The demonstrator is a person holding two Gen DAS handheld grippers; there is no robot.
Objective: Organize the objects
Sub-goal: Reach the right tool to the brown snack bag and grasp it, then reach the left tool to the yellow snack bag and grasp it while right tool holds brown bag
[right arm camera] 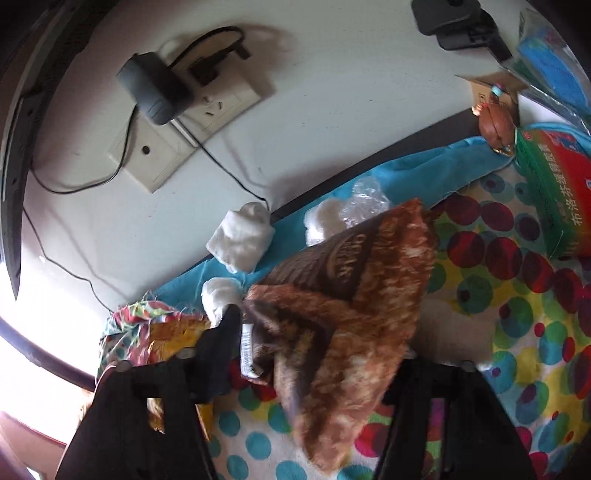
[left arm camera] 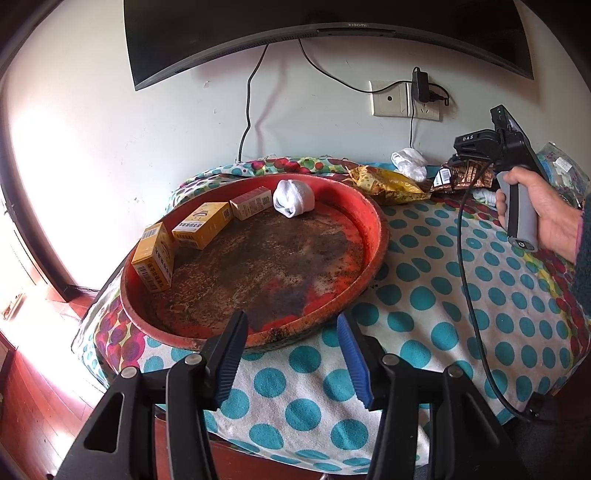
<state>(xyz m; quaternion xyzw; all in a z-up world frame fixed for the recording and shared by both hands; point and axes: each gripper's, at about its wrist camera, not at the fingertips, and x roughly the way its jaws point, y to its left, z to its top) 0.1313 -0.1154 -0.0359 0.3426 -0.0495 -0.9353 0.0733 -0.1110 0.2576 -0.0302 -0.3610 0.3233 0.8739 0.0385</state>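
Observation:
A round red tray [left arm camera: 373,236] sits on the polka-dot cloth and holds three yellow boxes [left arm camera: 203,225] and a white rolled sock [left arm camera: 293,199]. My left gripper [left arm camera: 291,354] is open and empty just in front of the tray's near rim. My right gripper [right arm camera: 317,354] is shut on a brown snack bag [right arm camera: 354,288] and holds it above the cloth; it shows at the far right in the left wrist view [left arm camera: 476,162]. A yellow snack bag [left arm camera: 388,182] lies behind the tray. White socks [right arm camera: 240,236] lie by the wall.
A green and red medicine box [right arm camera: 554,192] and a small brown figurine [right arm camera: 495,125] sit at the right. A wall socket with a charger [left arm camera: 421,88] and a TV [left arm camera: 325,33] are above. The wooden floor [left arm camera: 33,398] lies beyond the table's left edge.

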